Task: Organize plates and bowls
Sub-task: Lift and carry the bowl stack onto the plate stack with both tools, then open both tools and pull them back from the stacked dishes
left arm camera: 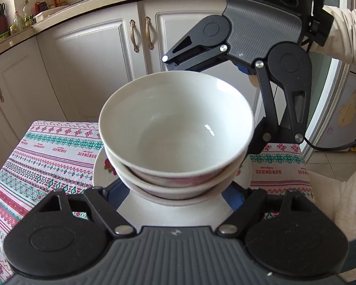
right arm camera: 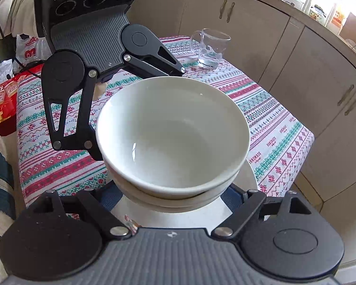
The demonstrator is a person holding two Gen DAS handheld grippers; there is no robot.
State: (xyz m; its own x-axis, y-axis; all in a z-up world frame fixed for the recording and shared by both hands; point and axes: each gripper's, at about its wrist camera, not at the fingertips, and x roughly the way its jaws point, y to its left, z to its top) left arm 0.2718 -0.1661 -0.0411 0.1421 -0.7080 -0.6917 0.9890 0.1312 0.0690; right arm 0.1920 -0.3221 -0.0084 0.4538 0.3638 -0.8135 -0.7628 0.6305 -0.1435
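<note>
**Now both grippers flank the bowl stack from opposite sides**

Right, the white bowls point(left arm camera: 175, 128) sit nested, one inside another, on a white plate point(left arm camera: 178, 213), and the whole pile is over the patterned tablecloth point(left arm camera: 47, 156) of the small table. Whether the plate rests on the cloth or hangs just above it, I cannot tell from here.

The left gripper point(left arm camera: 175, 199) comes in from one side, its blue-padded fingers point(left arm camera: 117, 194) spread to either side of the stack's base, above the plate. The bowls hide the tips, so a true grip cannot be judged. The right gripper point(right arm camera: 175, 197) mirrors it from the opposite side, jaws wide apart around the lowest bowl; again the contact is hidden.

Each gripper shows across the stack in the other's view, with a pale sleeve point(left arm camera: 344, 35) behind the right one. A glass mug point(right arm camera: 210, 48) stands upright near the table's far corner, well apart from the bowls. Cream cabinets point(left arm camera: 90, 54) run behind.
</note>
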